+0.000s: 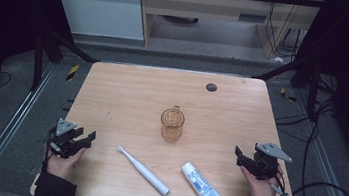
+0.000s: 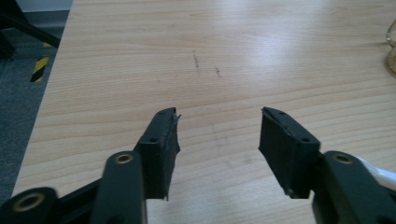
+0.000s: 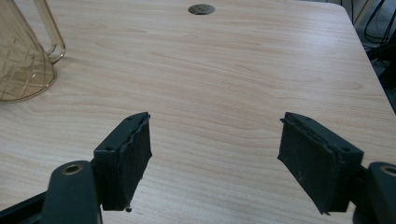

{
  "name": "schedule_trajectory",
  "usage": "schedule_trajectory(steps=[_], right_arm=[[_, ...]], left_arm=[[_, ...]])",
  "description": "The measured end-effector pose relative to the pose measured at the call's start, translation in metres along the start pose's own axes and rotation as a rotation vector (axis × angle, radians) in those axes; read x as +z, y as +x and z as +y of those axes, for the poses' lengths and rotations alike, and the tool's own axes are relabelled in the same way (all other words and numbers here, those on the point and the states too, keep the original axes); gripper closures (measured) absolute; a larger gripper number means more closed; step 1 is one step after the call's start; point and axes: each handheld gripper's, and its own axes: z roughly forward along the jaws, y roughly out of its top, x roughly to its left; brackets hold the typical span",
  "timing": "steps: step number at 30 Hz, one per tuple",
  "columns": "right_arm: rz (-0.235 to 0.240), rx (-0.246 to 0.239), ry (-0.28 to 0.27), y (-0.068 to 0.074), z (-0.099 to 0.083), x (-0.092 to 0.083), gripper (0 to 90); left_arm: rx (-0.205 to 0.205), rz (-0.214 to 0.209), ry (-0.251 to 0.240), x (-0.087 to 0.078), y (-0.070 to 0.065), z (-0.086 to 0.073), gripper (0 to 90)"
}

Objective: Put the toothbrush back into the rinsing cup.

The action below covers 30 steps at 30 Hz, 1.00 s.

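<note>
An amber see-through cup (image 1: 172, 124) with a handle stands upright at the middle of the wooden table (image 1: 128, 87). A white toothbrush (image 1: 144, 171) lies slanted in front of it, and a white-and-blue toothpaste tube (image 1: 203, 187) lies to its right. My left gripper (image 1: 85, 139) rests near the table's left edge, open and holding nothing. My right gripper (image 1: 240, 156) sits near the right edge, also open and holding nothing. In the right gripper view the cup (image 3: 21, 56) stands at the upper left, well beyond the jaws. The cup's edge (image 2: 391, 51) also peeks in at the right of the left gripper view.
A small dark round cap (image 1: 211, 87) sits in the tabletop near the far edge. Black frame bars (image 1: 68, 47) and cables (image 1: 317, 146) flank the table on the floor. Bare wood lies between each gripper and the objects.
</note>
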Motion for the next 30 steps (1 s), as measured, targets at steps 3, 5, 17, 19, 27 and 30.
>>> schedule_trajectory(steps=[3, 5, 17, 19, 27, 30], right_arm=[[0.014, -0.005, -0.004, 0.002, 0.000, -0.002, 26.9], [0.028, -0.004, -0.002, 0.004, 0.000, -0.004, 27.4], [0.028, -0.029, 0.013, 0.008, -0.002, -0.006, 30.4], [0.032, -0.024, 0.017, 0.009, -0.002, -0.006, 30.7], [0.039, -0.049, 0.031, 0.012, -0.003, -0.002, 31.1], [0.038, -0.052, 0.032, 0.013, -0.003, -0.002, 31.2]], left_arm=[[0.013, -0.020, 0.009, -0.003, -0.006, 0.000, 54.8], [0.020, -0.035, 0.016, -0.004, -0.010, 0.000, 60.3], [0.087, -0.101, 0.063, -0.013, -0.041, -0.005, 81.0], [0.101, -0.119, 0.074, -0.012, -0.047, -0.006, 84.0], [0.161, -0.173, 0.118, -0.003, -0.072, -0.011, 89.3], [0.170, -0.186, 0.126, -0.001, -0.077, -0.012, 89.4]])
